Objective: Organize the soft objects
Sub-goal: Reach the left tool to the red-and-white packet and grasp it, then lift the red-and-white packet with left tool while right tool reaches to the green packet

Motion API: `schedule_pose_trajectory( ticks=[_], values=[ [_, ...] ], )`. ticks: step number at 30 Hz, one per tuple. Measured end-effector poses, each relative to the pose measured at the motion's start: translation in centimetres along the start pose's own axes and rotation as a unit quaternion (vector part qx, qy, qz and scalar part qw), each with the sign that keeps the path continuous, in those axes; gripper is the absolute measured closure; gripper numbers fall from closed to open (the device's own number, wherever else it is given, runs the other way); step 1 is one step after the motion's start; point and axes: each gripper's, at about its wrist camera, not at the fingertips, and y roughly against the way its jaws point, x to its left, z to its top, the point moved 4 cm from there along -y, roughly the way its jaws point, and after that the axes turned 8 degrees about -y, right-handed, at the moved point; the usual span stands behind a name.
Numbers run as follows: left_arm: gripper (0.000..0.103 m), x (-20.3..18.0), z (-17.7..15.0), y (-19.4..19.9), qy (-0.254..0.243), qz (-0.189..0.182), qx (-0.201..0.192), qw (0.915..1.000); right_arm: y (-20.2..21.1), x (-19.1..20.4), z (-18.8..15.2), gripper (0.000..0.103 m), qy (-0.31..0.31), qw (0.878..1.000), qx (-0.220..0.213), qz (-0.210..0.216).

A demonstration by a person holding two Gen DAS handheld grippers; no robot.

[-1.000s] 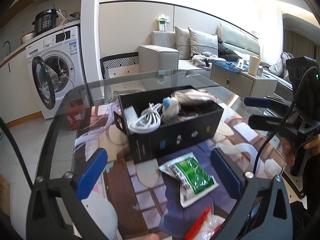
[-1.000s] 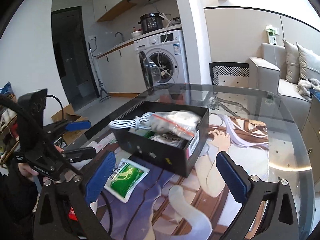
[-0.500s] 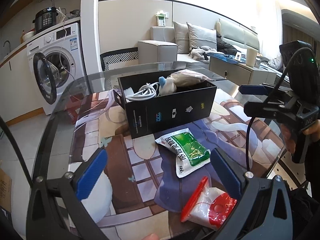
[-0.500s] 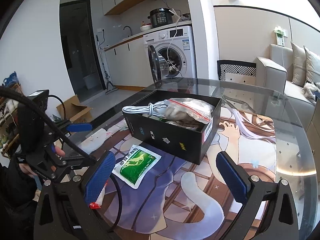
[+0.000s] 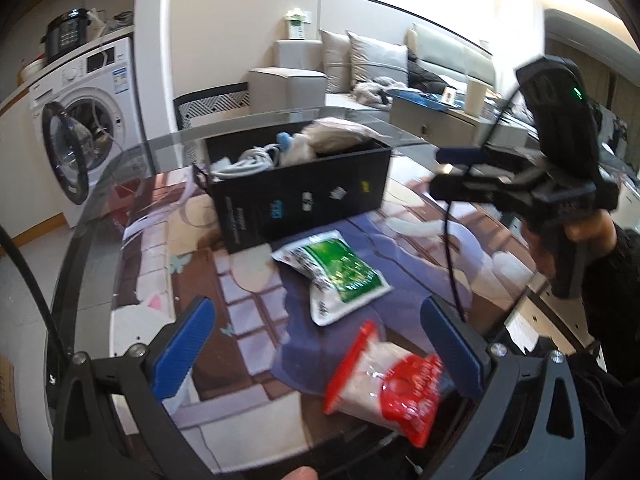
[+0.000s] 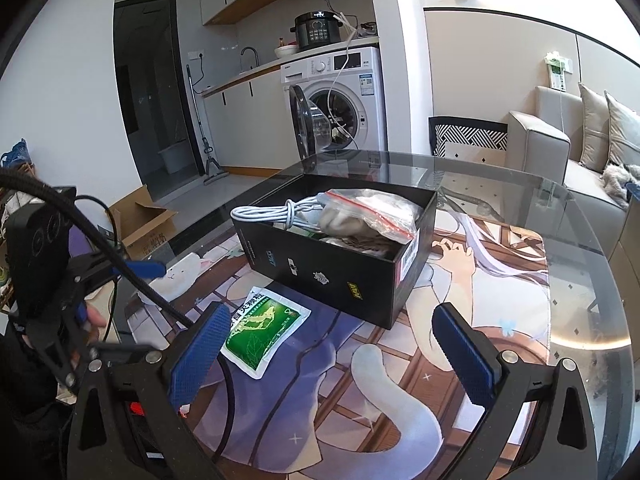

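A black box stands on the printed mat and holds a white cable, a zip bag of soft things and other items. A green-and-white packet lies flat in front of the box. A red-and-white zip bag lies near the table's front edge, between my left gripper's fingers. My left gripper is open and empty above it. My right gripper is open and empty, back from the box; it also shows in the left wrist view.
The round glass table carries an illustrated mat. A washing machine with its door open stands beyond the table, a sofa to the right, a cardboard box on the floor.
Both grippers have pulled back from the box toward the table's front edge. The red-and-white bag has come into the left wrist view and now lies between the left fingers.
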Motion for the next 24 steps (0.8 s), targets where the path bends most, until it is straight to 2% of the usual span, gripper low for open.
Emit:
schedule_pose_trajectory(
  ticks=[8,16,17,19,20,21,24],
  values=[
    [0.0,-2.1,-1.4,-0.6,-0.039,-0.036,0.036,0.9979,0.1,-0.2,0.0,0.001,0.0,1.0,-0.001,-0.001],
    [0.003,-2.6,-2.4,-1.6,-0.034,-0.066,0.071,0.9948,0.0,-0.2,-0.1,0.001,-0.002,1.0,0.001,-0.001],
    [0.007,-2.7,-2.5,-1.8,-0.035,-0.069,0.075,0.9941,-0.1,-0.3,-0.1,0.001,-0.002,1.0,0.002,-0.001],
    [0.028,-2.9,-2.8,-2.0,-0.041,-0.077,0.086,0.9925,-0.2,-0.2,-0.2,0.001,-0.003,1.0,0.003,0.0],
    [0.032,-3.1,-2.9,-2.1,-0.046,-0.076,0.085,0.9924,-0.3,-0.2,-0.2,0.001,-0.002,1.0,0.004,0.0],
    [0.043,-3.2,-2.9,-2.0,-0.053,-0.074,0.08,0.9926,-0.3,-0.1,-0.2,0.001,-0.002,1.0,0.005,0.0],
    [0.047,-3.2,-2.7,-1.6,-0.049,-0.09,0.072,0.9922,-0.5,0.1,-0.3,0.001,-0.001,1.0,0.007,0.003]
  ],
)
